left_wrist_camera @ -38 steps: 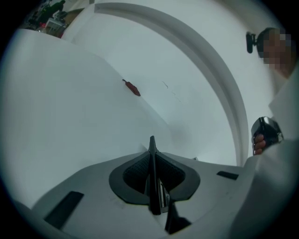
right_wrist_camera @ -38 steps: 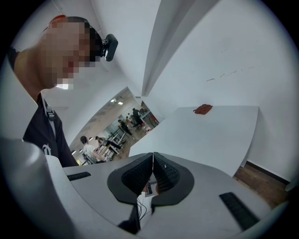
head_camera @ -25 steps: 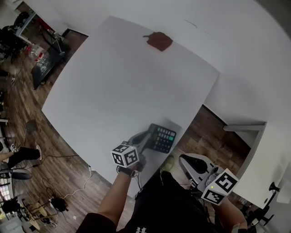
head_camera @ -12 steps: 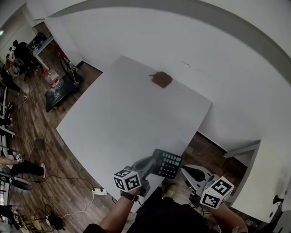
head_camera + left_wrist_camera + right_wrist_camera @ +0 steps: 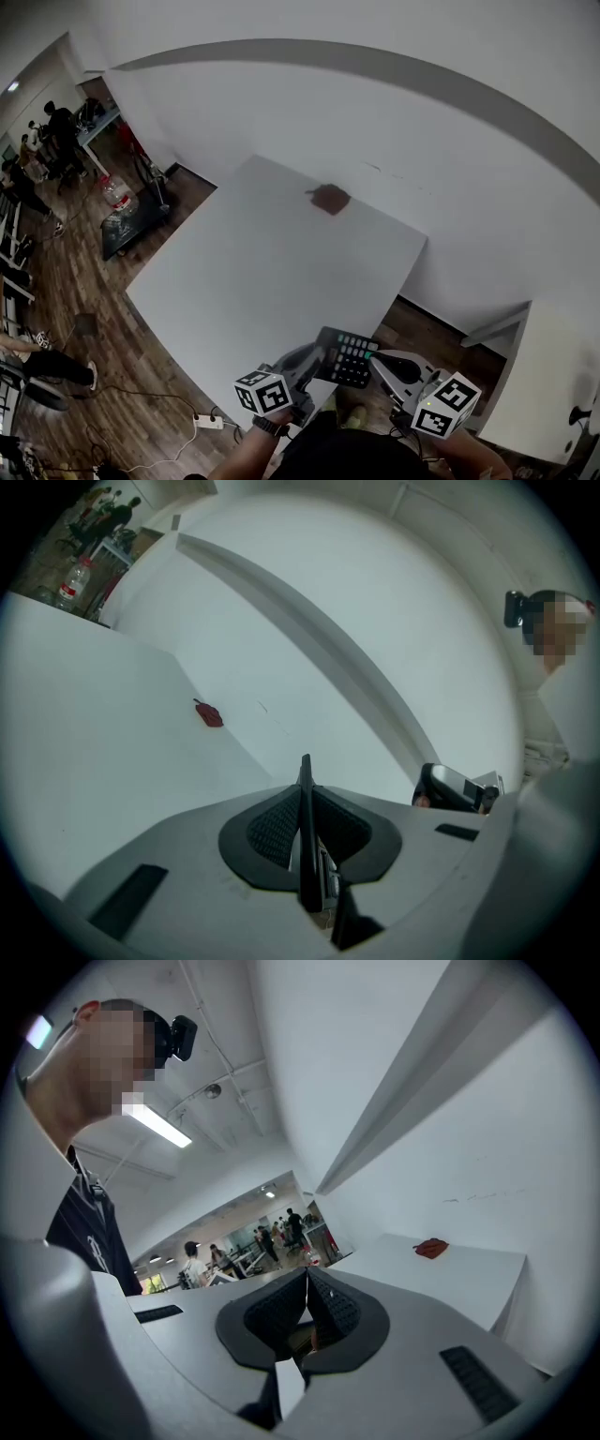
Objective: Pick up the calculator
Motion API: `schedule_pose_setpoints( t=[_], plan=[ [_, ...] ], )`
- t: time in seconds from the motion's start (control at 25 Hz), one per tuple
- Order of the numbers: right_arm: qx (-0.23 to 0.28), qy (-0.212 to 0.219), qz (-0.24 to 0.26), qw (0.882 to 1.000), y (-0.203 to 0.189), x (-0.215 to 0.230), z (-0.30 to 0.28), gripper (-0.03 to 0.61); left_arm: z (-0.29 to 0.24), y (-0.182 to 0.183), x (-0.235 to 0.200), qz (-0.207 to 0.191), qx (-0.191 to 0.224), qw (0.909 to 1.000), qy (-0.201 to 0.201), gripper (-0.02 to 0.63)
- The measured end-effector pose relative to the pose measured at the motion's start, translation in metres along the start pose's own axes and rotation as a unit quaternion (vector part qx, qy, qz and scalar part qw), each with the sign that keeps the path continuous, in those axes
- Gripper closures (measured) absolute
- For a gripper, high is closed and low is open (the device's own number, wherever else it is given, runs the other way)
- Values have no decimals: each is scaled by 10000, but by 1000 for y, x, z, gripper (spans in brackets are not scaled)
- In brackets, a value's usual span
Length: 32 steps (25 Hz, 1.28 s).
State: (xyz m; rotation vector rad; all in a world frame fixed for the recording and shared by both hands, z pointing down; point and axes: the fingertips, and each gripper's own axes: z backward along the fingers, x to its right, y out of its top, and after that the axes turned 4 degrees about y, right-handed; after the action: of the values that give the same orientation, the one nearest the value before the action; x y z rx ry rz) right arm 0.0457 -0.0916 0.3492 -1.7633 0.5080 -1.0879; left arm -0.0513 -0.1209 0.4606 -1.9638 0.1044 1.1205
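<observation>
Since the earlier frame the calculator (image 5: 348, 357) has left the table (image 5: 262, 272). Then it lay flat by the near corner; now it hangs in the air over that corner's edge, carried by the left gripper (image 5: 317, 360), and the table looks smaller and farther below. The left jaws are closed to a narrow gap on the calculator, which shows in the left gripper view edge-on as a thin dark blade between the pads (image 5: 272, 829). The right gripper (image 5: 306, 1288) has risen too, just right of the calculator, with its jaws together and nothing between them. A red scrap (image 5: 330, 198) stays at the table's far side, well apart. By this reading the pick-up is in effect done, and only a steady hold remains. The thin edge grip could let the calculator pivot.
</observation>
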Motion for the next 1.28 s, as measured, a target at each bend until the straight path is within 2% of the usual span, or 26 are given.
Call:
schedule_pose_setpoints(
  t=[0.52, 0.96, 1.28],
  plan=[
    [323, 391, 706, 9962, 36, -47, 12, 565, 40, 48, 69, -1089, 377, 9929, 305, 571],
    [508, 475, 972, 9928, 54, -54, 30, 565, 43, 64, 112, -1321, 566, 9896, 75, 571],
    [507, 383, 1124, 9916, 58, -54, 31, 565, 42, 72, 120, -1350, 667, 9886, -14, 571]
  ],
)
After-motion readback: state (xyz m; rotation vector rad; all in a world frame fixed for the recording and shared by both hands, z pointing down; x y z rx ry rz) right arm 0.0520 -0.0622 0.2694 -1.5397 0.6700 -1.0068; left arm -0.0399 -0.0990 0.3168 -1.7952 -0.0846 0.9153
